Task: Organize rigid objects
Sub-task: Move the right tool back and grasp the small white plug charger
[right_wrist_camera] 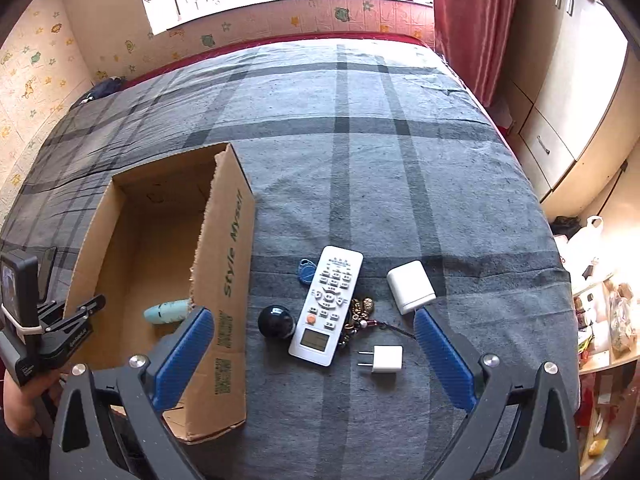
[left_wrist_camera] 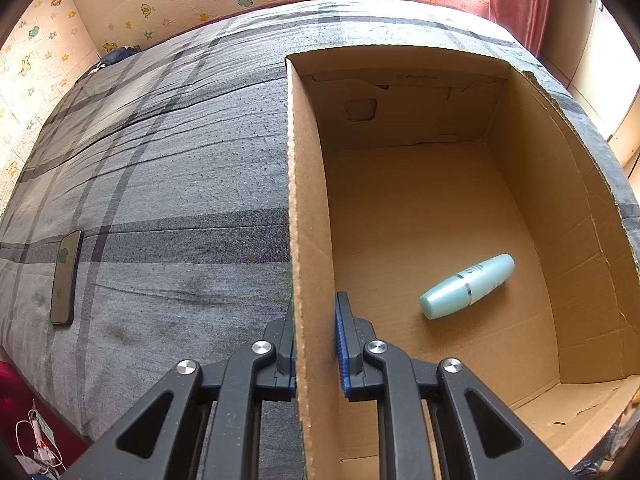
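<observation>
An open cardboard box (right_wrist_camera: 232, 264) lies on the grey plaid bed. A pale teal bottle (left_wrist_camera: 467, 286) lies on the box floor; it also shows in the right wrist view (right_wrist_camera: 166, 311). My left gripper (left_wrist_camera: 316, 320) is shut on the box's left wall (left_wrist_camera: 306, 240). My right gripper (right_wrist_camera: 314, 322) is open wide above the bed, over a white remote (right_wrist_camera: 329, 304), a black ball (right_wrist_camera: 275, 321), a white plug adapter (right_wrist_camera: 384, 359), a white case (right_wrist_camera: 411, 286), a blue key fob (right_wrist_camera: 306, 270) and a beaded keychain (right_wrist_camera: 360, 310).
A dark phone (left_wrist_camera: 65, 278) lies on the bed left of the box. The bed's right edge drops to shelves with clutter (right_wrist_camera: 604, 320). A red curtain (right_wrist_camera: 468, 28) and cabinet (right_wrist_camera: 560, 92) stand at the far right.
</observation>
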